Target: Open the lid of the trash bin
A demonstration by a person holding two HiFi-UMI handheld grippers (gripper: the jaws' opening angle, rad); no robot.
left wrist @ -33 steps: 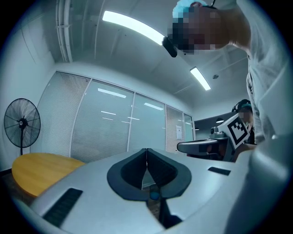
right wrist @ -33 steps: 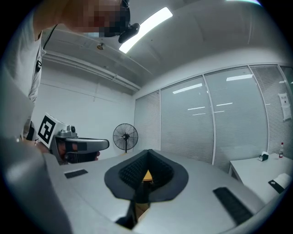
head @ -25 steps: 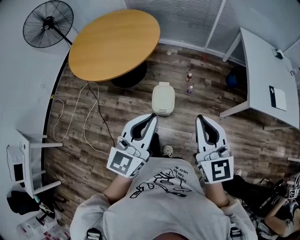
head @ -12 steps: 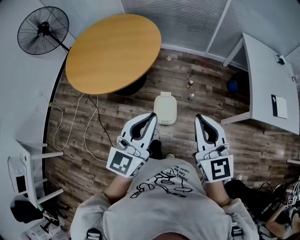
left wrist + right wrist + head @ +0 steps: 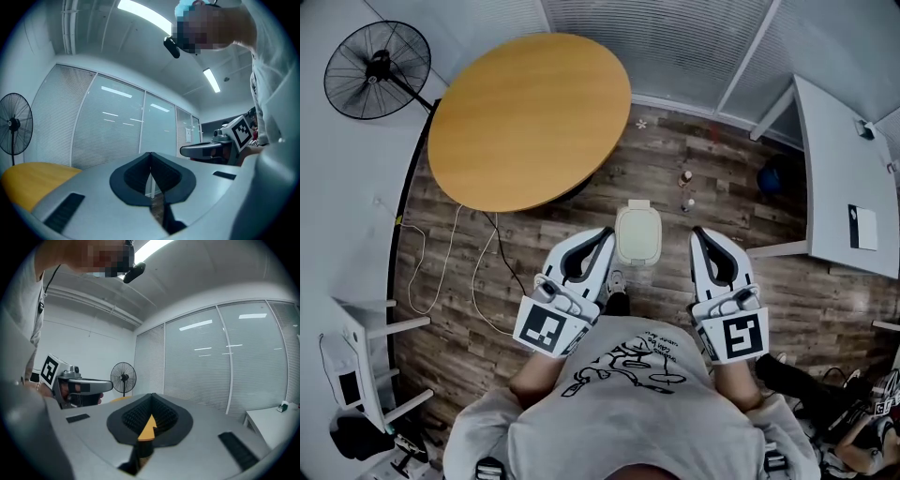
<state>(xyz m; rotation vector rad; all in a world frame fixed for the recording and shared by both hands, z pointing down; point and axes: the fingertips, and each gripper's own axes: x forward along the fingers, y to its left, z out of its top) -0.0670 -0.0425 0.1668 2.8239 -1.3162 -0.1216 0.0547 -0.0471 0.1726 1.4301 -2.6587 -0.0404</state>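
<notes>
A small cream trash bin (image 5: 637, 233) with its lid down stands on the wood floor, in the head view just ahead of and between my two grippers. My left gripper (image 5: 607, 232) is held at chest height to the bin's left, jaws shut with nothing in them. My right gripper (image 5: 698, 234) is level with it on the bin's right, also shut and empty. Both gripper views look out horizontally over the bin, which they do not show; each shows its own gripper's tip, left gripper (image 5: 150, 154) and right gripper (image 5: 152, 395), closed.
A round orange table (image 5: 530, 117) stands just beyond the bin. A standing fan (image 5: 377, 58) is at the far left, a cable (image 5: 478, 272) loops on the floor at left, two small bottles (image 5: 685, 178) stand past the bin, and a white desk (image 5: 848, 187) is at right.
The view has advanced toward the bin: it now lies between the gripper tips instead of well ahead. Both grippers keep the same shut pose.
</notes>
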